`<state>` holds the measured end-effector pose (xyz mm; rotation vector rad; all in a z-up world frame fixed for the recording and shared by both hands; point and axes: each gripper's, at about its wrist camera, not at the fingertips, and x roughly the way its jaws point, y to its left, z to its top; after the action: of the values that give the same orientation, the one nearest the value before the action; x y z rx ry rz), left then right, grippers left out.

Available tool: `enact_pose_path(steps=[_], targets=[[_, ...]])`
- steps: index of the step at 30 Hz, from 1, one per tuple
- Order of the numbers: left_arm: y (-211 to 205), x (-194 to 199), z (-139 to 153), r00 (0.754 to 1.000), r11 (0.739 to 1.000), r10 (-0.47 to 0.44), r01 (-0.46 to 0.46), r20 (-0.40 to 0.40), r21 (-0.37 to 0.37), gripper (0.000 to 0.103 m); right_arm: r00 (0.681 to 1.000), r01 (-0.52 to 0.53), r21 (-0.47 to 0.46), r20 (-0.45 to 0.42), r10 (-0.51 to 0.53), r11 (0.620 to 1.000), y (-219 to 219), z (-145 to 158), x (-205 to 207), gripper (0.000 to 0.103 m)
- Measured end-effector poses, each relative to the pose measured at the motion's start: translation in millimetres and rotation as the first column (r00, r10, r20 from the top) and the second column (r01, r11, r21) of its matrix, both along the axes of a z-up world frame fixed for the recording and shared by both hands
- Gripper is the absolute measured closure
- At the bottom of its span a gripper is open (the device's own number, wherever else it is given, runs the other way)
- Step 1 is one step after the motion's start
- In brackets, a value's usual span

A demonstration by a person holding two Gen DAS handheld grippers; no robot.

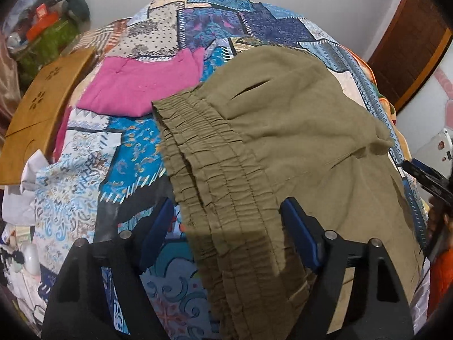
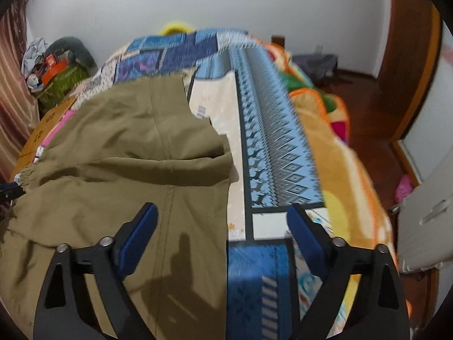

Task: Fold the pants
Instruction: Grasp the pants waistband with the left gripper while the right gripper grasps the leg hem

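Observation:
Olive-green pants [image 1: 283,141] lie on a patchwork bedspread [image 1: 215,25], elastic waistband [image 1: 215,175] toward the left wrist view's camera. My left gripper [image 1: 226,221] is open, its blue pads straddling the waistband just above it. In the right wrist view the pants [image 2: 127,153] lie with one part folded over another, a fold edge across the middle. My right gripper [image 2: 223,223] is open above the pants' right edge, left pad [image 2: 141,235] over the cloth, right pad [image 2: 305,240] over the bedspread [image 2: 271,153].
A folded pink garment [image 1: 136,85] lies beyond the waistband. A wooden board [image 1: 36,107] and clutter stand to the left of the bed. An orange blanket [image 2: 351,170] hangs off the bed's right side above a wooden floor [image 2: 376,107]. The other gripper [image 1: 430,181] shows at the right edge.

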<state>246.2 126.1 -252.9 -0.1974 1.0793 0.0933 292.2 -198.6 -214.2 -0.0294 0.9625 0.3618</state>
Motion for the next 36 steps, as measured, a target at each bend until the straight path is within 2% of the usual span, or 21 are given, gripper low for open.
enact_pose_path(steps=[2,4,6,8,11,12,16,23,27,30,36], targets=[[-2.8,4.4,-2.6,1.0,1.0,-0.022,0.022,-0.008,-0.005,0.023,0.999,-0.016,0.014,-0.029,0.016,1.0,1.0,-12.4,13.1,0.027],[-5.2,8.5,-5.4,0.999,0.999,-0.046,0.046,-0.021,-0.019,0.028,0.996,-0.03,0.022,-0.08,0.032,0.999,3.1,-25.3,24.1,0.043],[-4.6,10.4,-5.3,0.998,0.998,-0.057,0.056,-0.015,-0.026,0.028,0.992,-0.054,0.017,-0.113,0.055,0.998,7.0,-35.7,28.7,0.047],[-4.5,12.3,-5.3,0.998,0.997,-0.068,0.067,-0.01,-0.025,0.03,0.994,-0.083,-0.015,-0.075,0.082,0.996,12.2,-37.7,26.3,0.049],[-6.6,13.5,-3.4,0.996,0.996,-0.086,0.086,-0.003,-0.012,0.037,0.992,-0.107,-0.001,-0.072,0.107,0.994,14.2,-37.7,23.0,0.071],[-8.3,13.6,-2.2,0.995,0.995,-0.095,0.095,0.001,-0.002,0.043,0.991,-0.114,0.009,-0.073,0.114,0.993,14.6,-37.8,21.6,0.076],[-12.8,14.2,-0.2,0.993,0.99,-0.115,0.114,0.01,0.079,0.047,0.991,-0.114,-0.019,-0.074,0.113,0.993,13.2,-39.5,16.6,0.09],[0.7,18.9,-0.8,0.995,0.991,-0.102,0.101,0.0,0.09,0.048,0.991,-0.121,-0.089,-0.072,0.115,0.989,21.4,-34.8,8.2,0.094],[3.5,20.2,-3.2,0.992,0.99,-0.122,0.122,-0.016,0.064,0.047,0.992,-0.091,-0.057,-0.094,0.085,0.994,16.3,-34.2,1.4,0.094],[5.5,15.9,6.8,0.991,0.989,-0.131,0.132,-0.009,0.06,0.047,0.992,-0.084,-0.055,-0.094,0.079,0.995,15.2,-31.3,-0.2,0.09],[8.5,14.6,26.0,0.992,0.988,-0.12,0.116,0.032,0.103,0.044,0.994,-0.081,-0.074,-0.077,0.076,0.994,8.3,-12.2,-5.5,0.088]])
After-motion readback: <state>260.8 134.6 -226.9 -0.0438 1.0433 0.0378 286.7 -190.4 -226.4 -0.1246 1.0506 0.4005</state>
